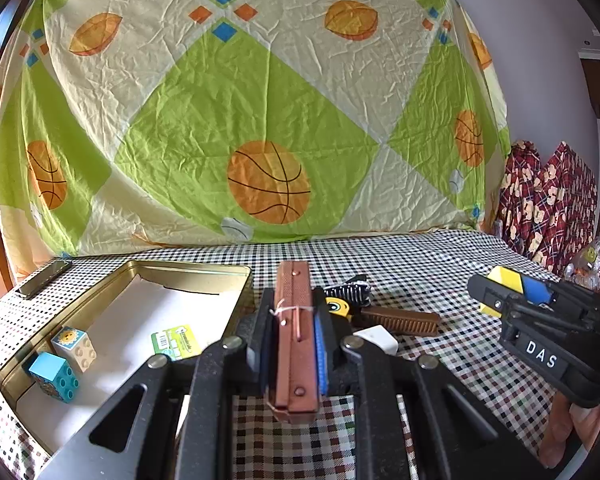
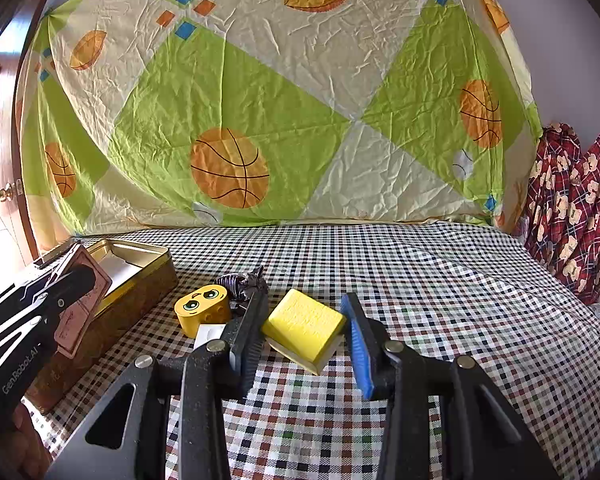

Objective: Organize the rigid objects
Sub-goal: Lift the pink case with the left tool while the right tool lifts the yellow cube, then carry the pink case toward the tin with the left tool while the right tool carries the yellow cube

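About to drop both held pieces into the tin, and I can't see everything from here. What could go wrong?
1. The left gripper clamps the thin brown case on edge; released high, it may tip onto the toy blocks already in the gold tin.
2. The right gripper holds the yellow block tilted, so it might twist or slip.
3. The two grippers are close together, so reaching for the tin together risks a bump.

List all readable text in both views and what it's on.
"DAS": white letters on the right gripper body, in the left wrist view.
"GenRobot.AI": on the left gripper body, in the right wrist view.
Green and yellow card in the gold tin: print too small to read.
Brown notebook: cover print unreadable.
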Demonstrator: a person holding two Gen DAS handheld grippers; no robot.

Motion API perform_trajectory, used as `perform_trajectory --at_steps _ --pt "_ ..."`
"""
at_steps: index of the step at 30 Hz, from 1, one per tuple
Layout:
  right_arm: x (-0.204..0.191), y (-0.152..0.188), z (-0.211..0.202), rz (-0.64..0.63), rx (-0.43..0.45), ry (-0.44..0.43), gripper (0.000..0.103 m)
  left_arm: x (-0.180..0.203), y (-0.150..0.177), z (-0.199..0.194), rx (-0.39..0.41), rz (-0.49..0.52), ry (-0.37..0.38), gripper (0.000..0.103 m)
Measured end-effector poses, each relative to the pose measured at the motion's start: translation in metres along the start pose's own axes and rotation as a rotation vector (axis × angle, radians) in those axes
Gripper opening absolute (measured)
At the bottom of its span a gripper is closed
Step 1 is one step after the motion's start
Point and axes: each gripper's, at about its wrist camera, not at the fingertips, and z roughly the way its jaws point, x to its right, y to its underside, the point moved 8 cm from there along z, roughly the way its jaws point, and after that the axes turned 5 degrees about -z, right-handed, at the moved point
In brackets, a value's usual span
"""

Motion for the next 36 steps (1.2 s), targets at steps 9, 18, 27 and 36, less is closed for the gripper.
perform_trajectory --at_steps 9,18,27,36 --pt "0.000 -0.004 -0.006 -0.001 0.032 0.004 0.041 -0.002 -0.001 -0.002 0.009 -0.005 -0.003 0.015" --pt "0.000 -0.007 -0.014 -0.007 0.071 0.008 0.041 -0.005 -0.003 -0.005 0.023 -0.020 -0.013 0.015" --pt "-0.002 -0.008 -0.014 -0.007 0.077 0.009 0.041 -0.008 -0.004 -0.005 0.025 -0.032 -0.019 0.015" --pt "-0.010 -0.014 -0.024 -0.007 0.133 -0.005 0.041 -0.015 -0.003 -0.005 0.026 -0.045 -0.033 0.015"
